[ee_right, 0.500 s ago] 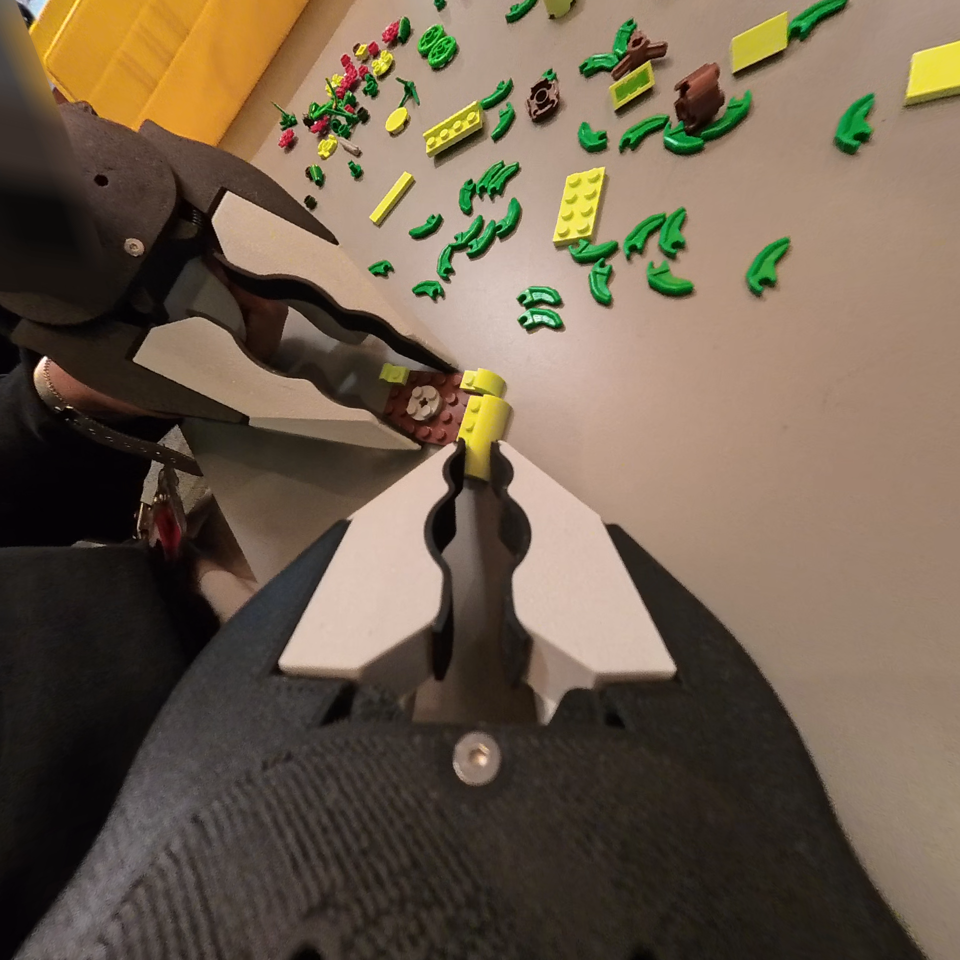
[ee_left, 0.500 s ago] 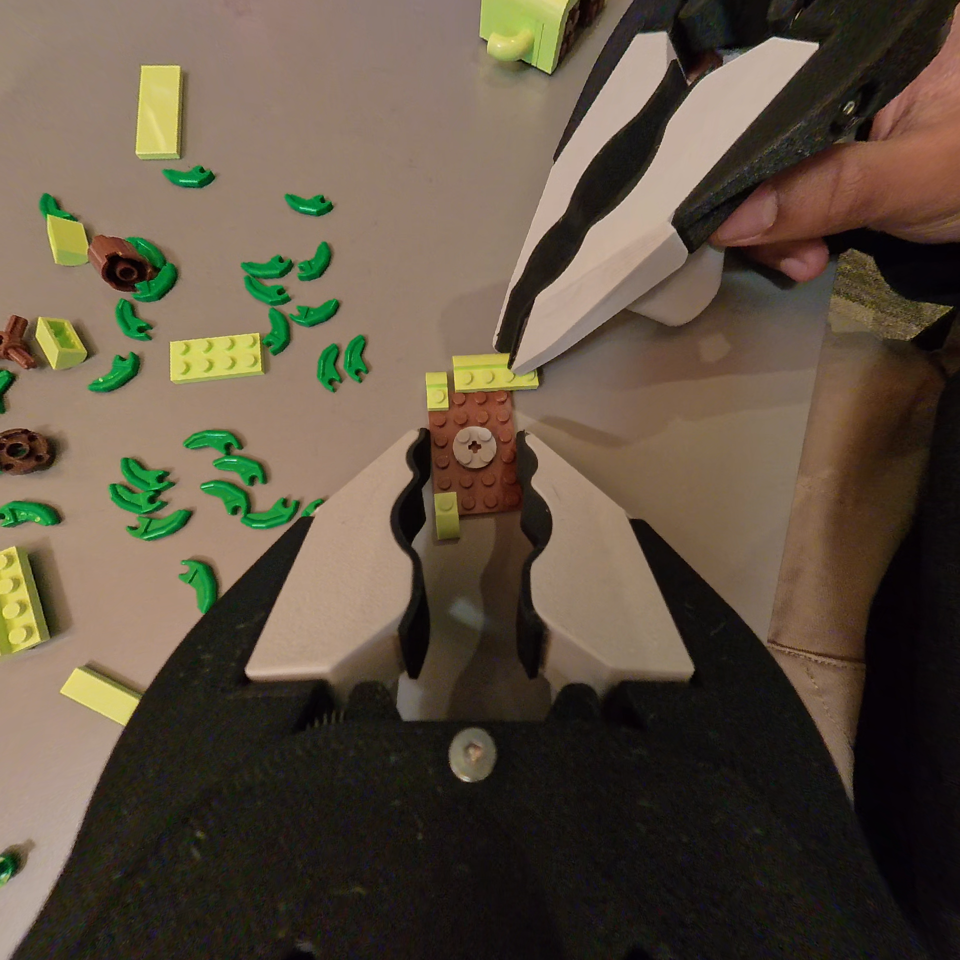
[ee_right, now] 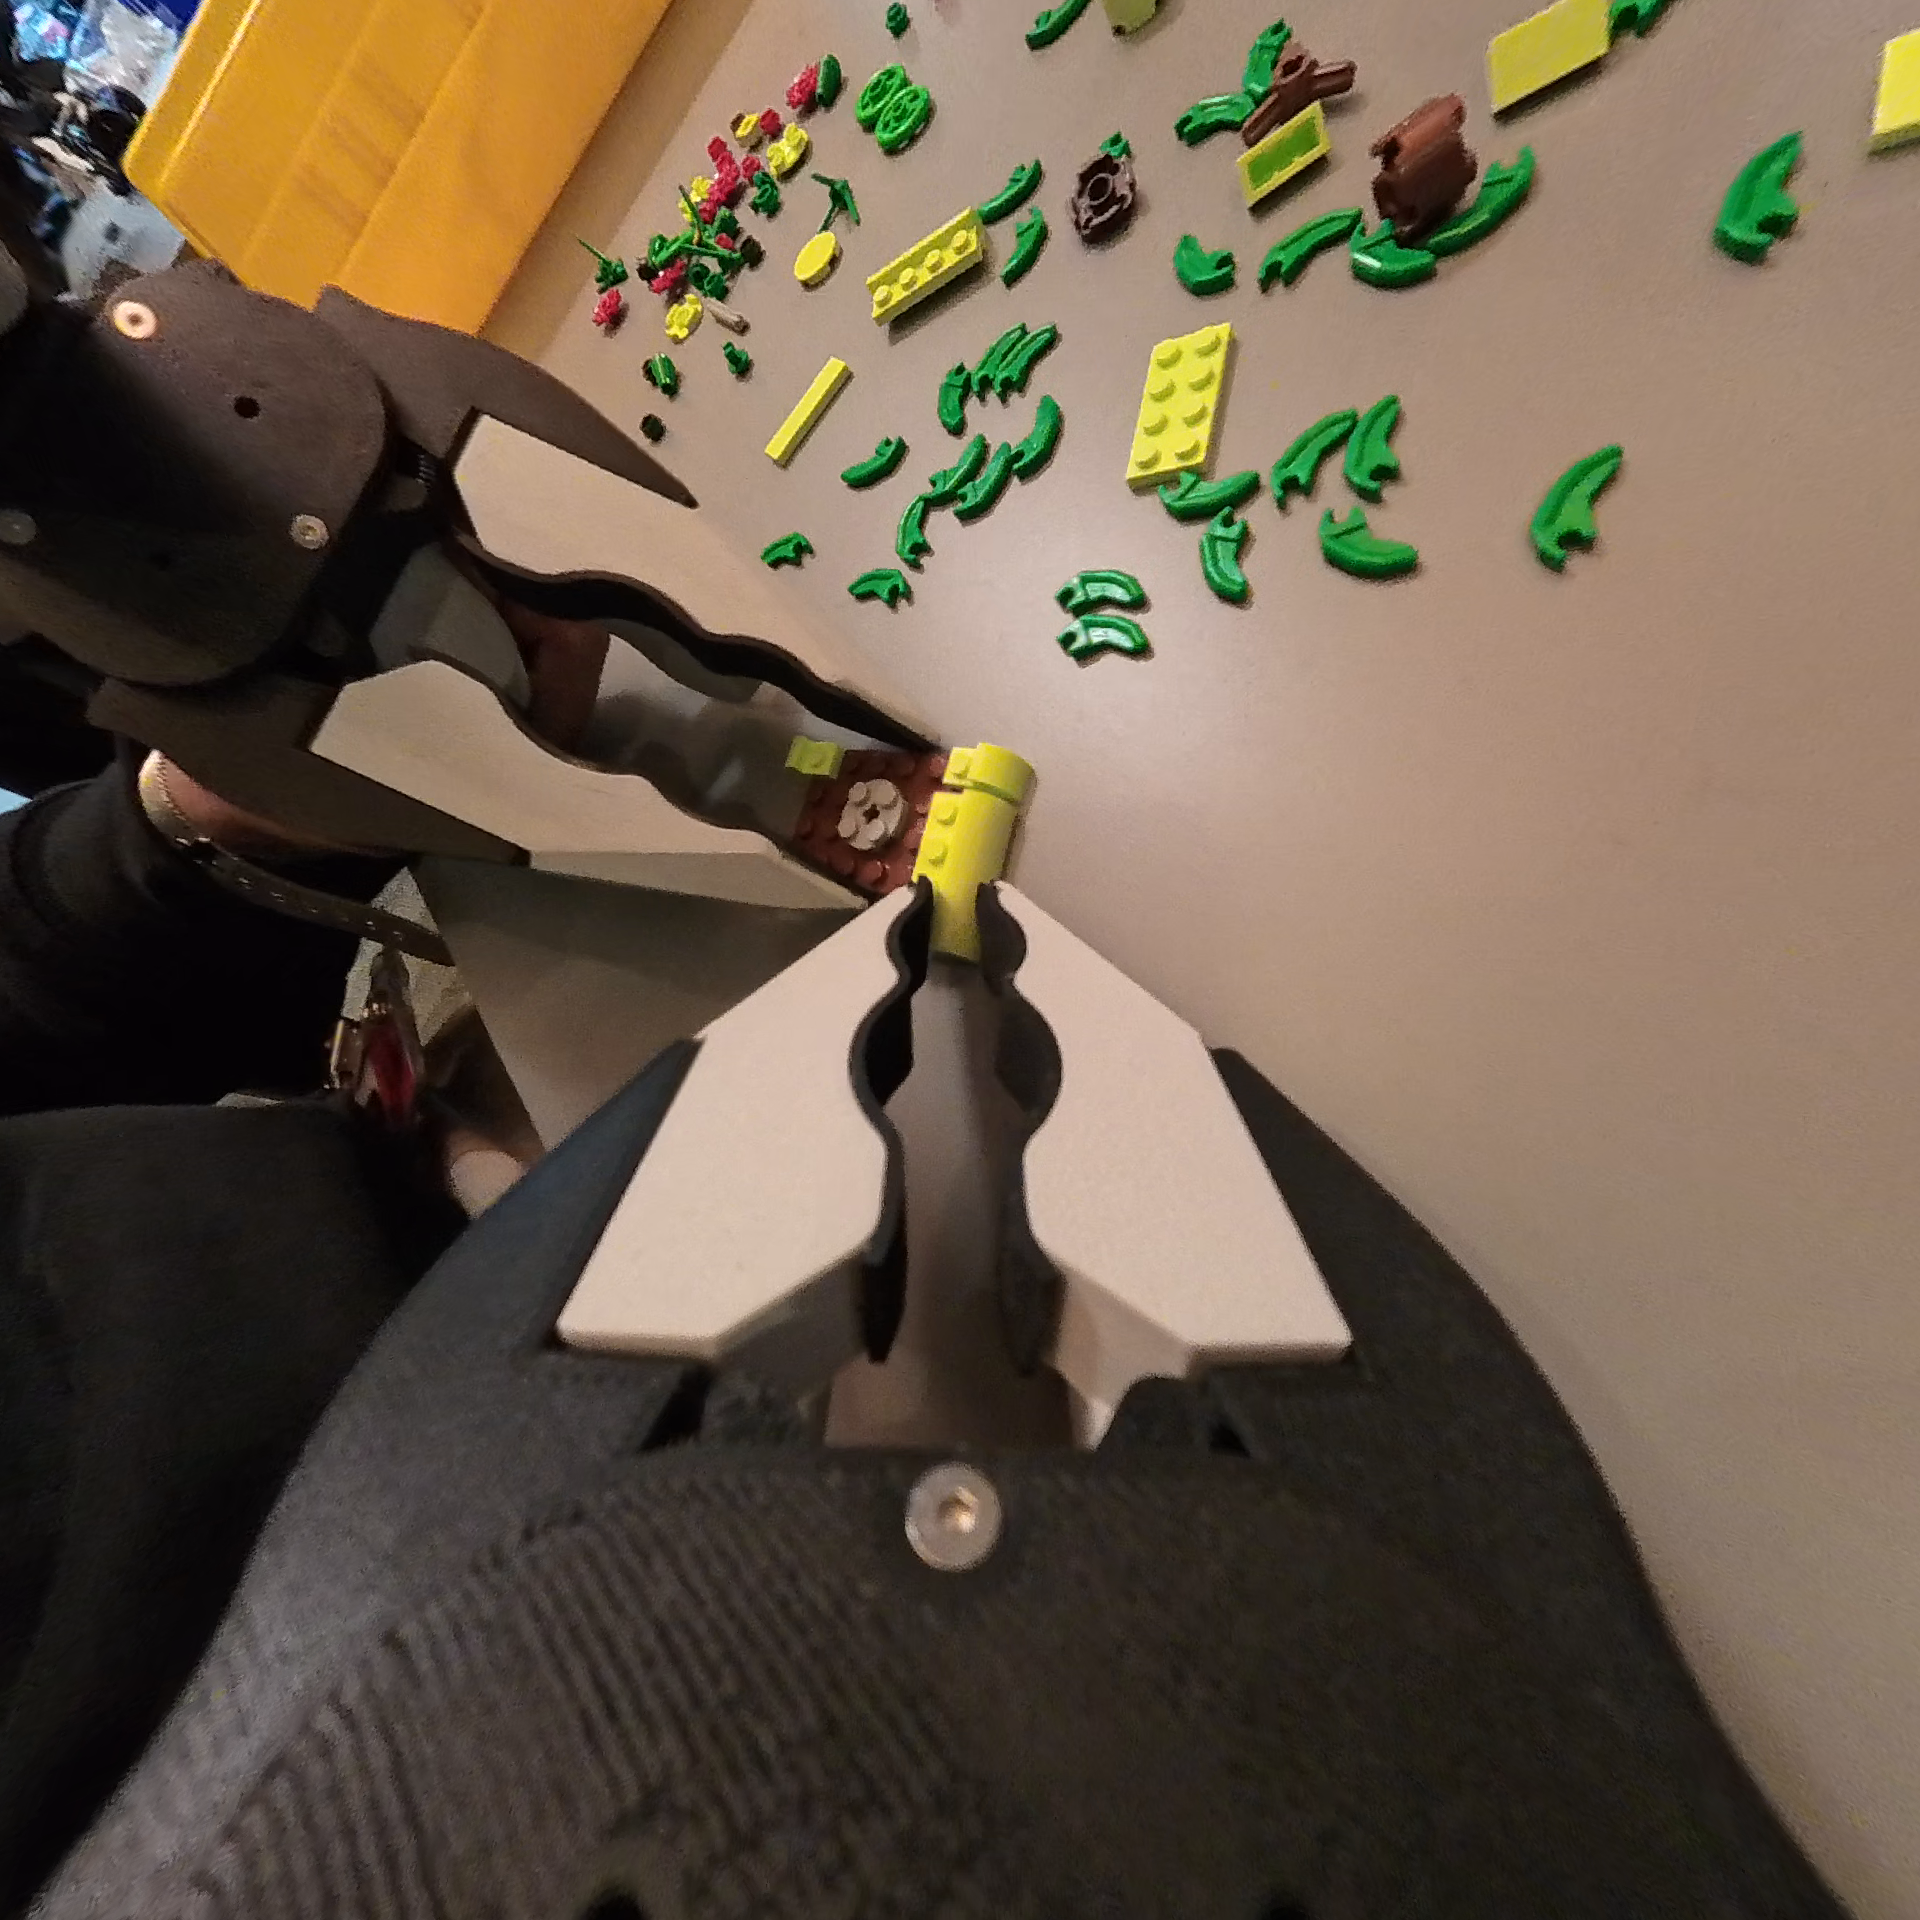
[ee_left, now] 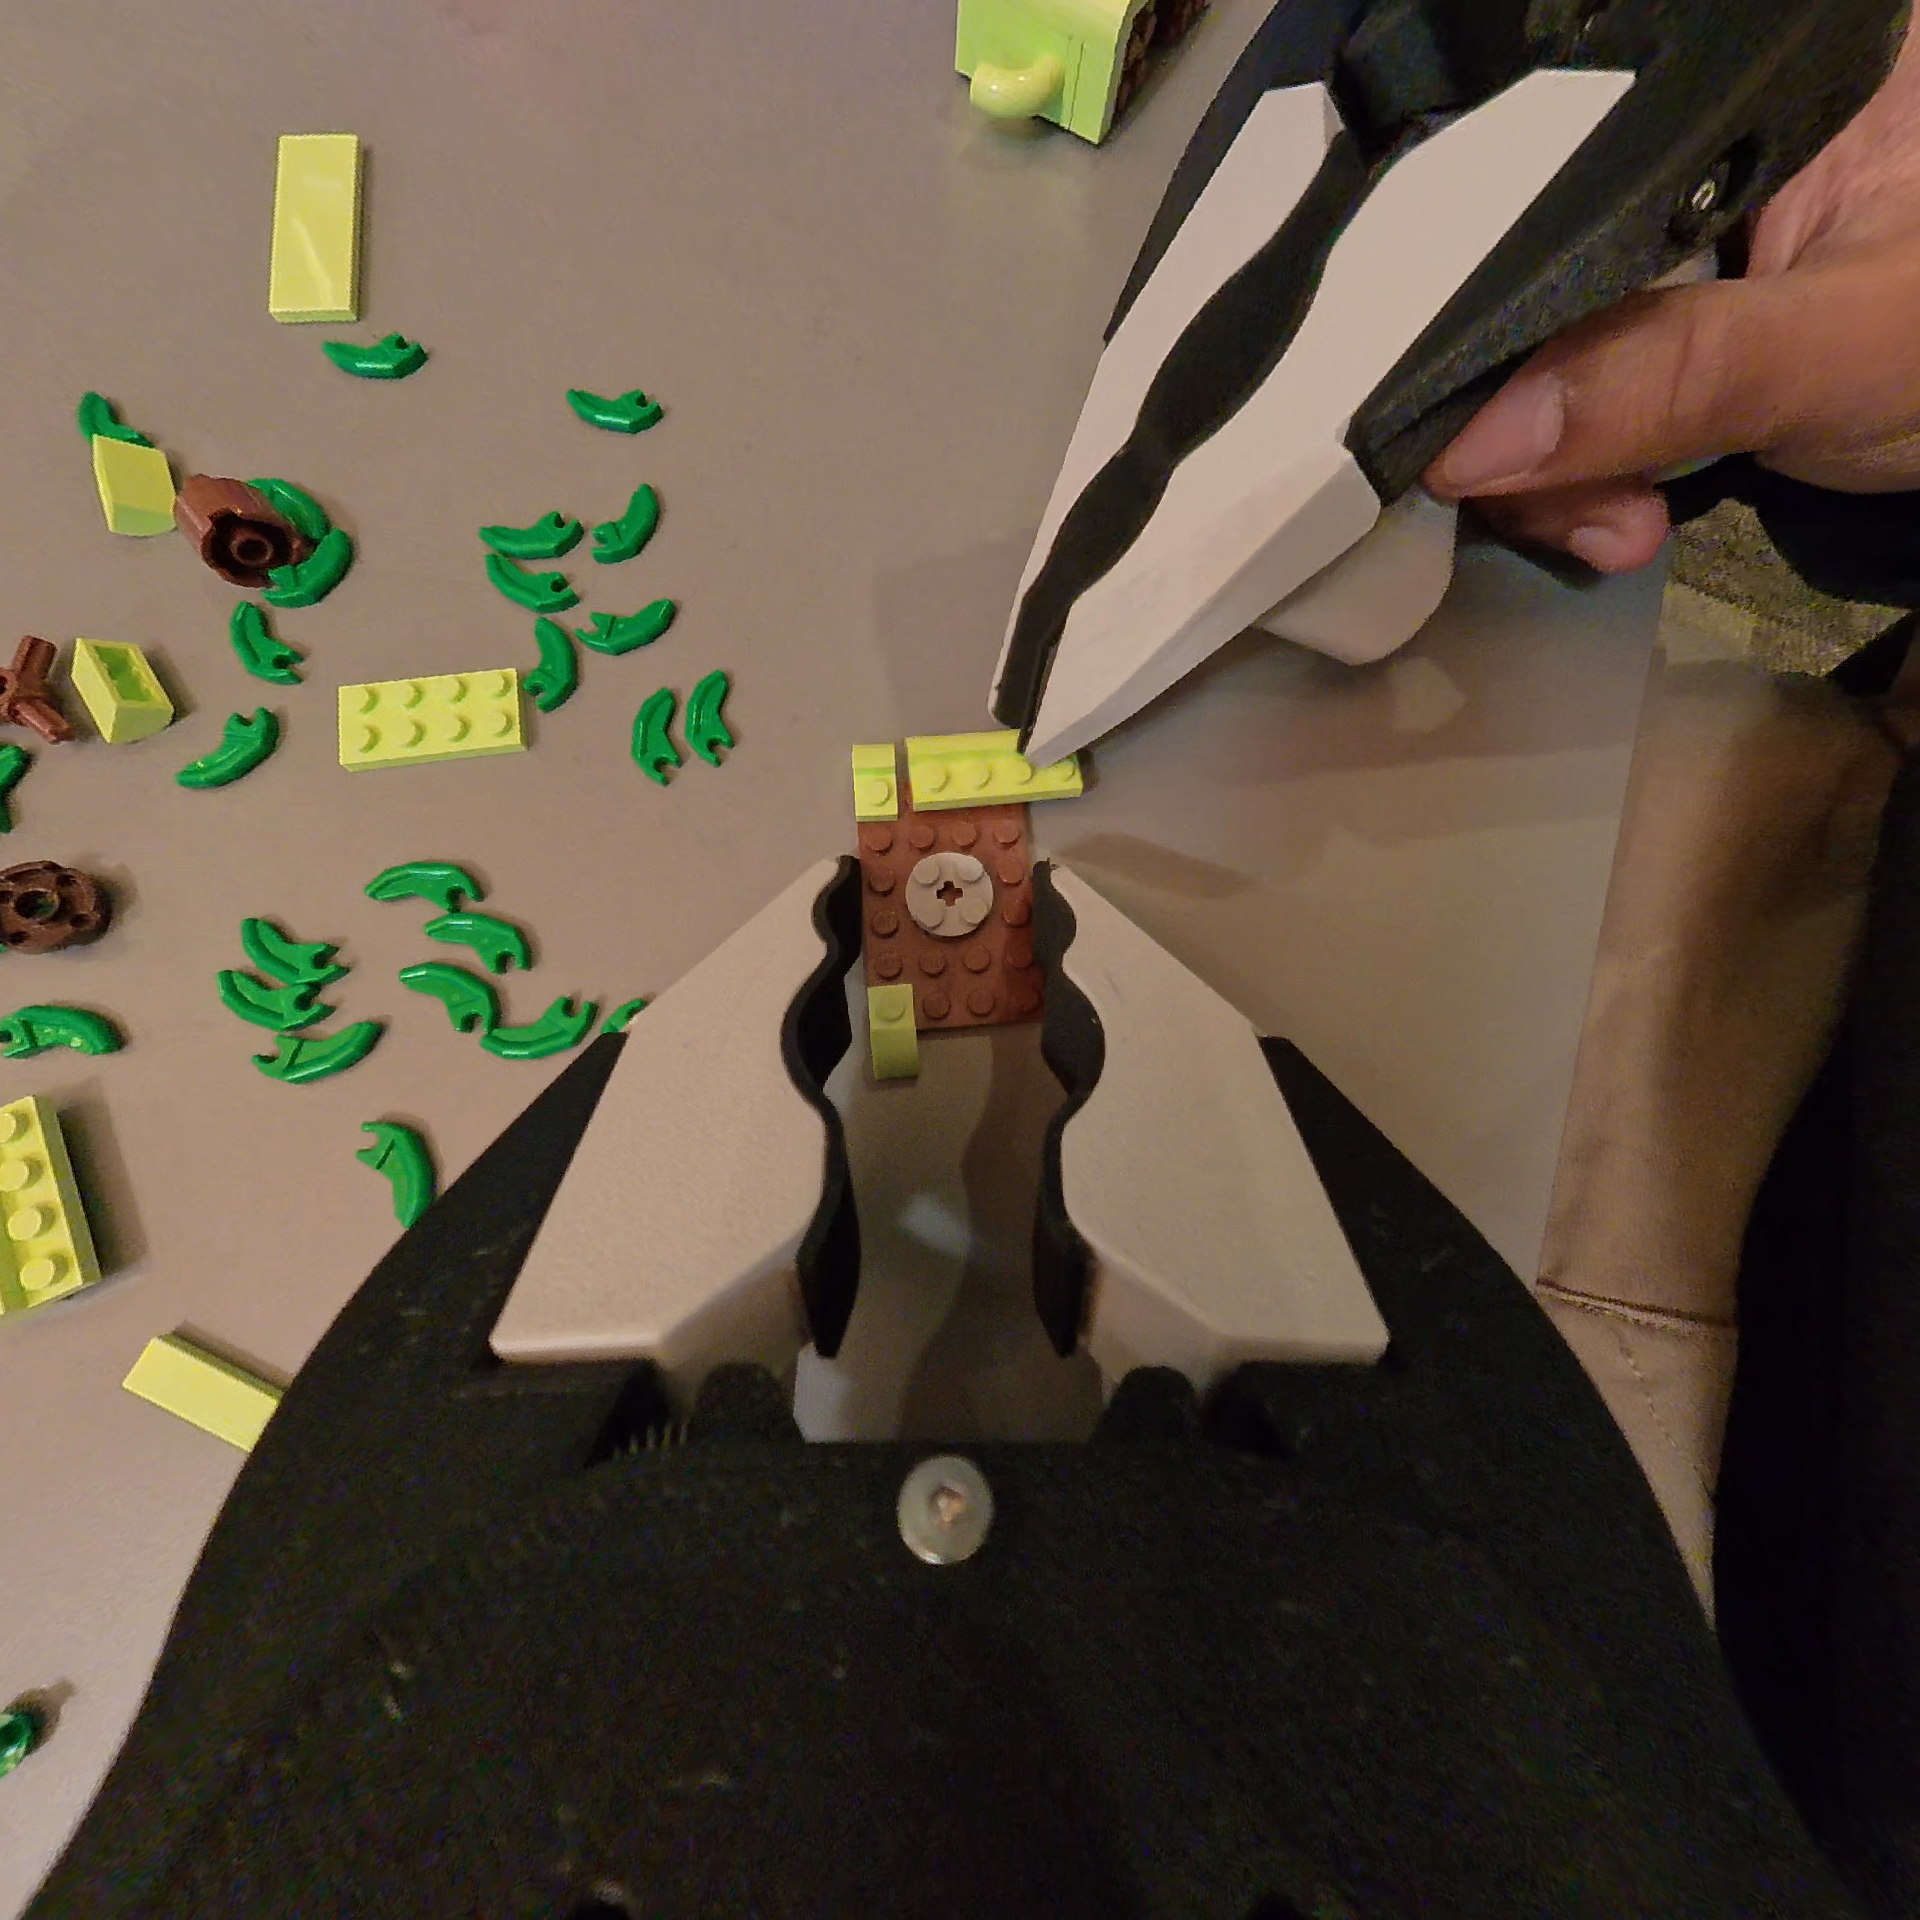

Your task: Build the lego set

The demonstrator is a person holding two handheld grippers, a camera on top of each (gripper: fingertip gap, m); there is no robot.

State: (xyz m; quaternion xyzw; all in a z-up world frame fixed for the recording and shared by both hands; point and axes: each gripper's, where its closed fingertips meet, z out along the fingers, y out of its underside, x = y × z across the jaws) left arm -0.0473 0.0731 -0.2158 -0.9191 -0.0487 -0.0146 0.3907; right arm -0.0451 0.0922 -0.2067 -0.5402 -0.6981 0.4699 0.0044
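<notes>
Brown studded plate [ee_left: 951, 914] flat on the grey worktop [ee_left: 727, 260], near the edge closest to the person, long axis running 12 to 6 in the left wrist view, grey round piece [ee_left: 948, 897] at its centre. Lime strip [ee_left: 992, 771] across the plate's 12 o'clock end, long axis 9 to 3, at right angles to the plate; apparently not fully seated, its 3 o'clock end overhanging the plate. Small lime piece [ee_left: 875, 781] at the 11 o'clock corner, another [ee_left: 894, 1029] at the 7 o'clock corner. Left gripper [ee_left: 940, 883] clamped on the plate's two long sides, reaching in from 6 o'clock, steadying it. Right gripper [ee_right: 951, 904] coming in from about 2 o'clock in the left wrist view, jaws nearly together and pinching the strip's near end in its own view, tips bearing on the strip's 3 o'clock end. Nearer to the strip: the right; the left busy as the anchor. Likely next: pressing straight down along the strip's length, with risk of the free end tipping up if pushed only at one end. Farther out toward 9 and 10 o'clock, scattered green leaf pieces [ee_left: 457, 977], a lime 2-by-4 plate [ee_left: 431, 717], brown stubs [ee_left: 244, 530], well apart from the build.
</notes>
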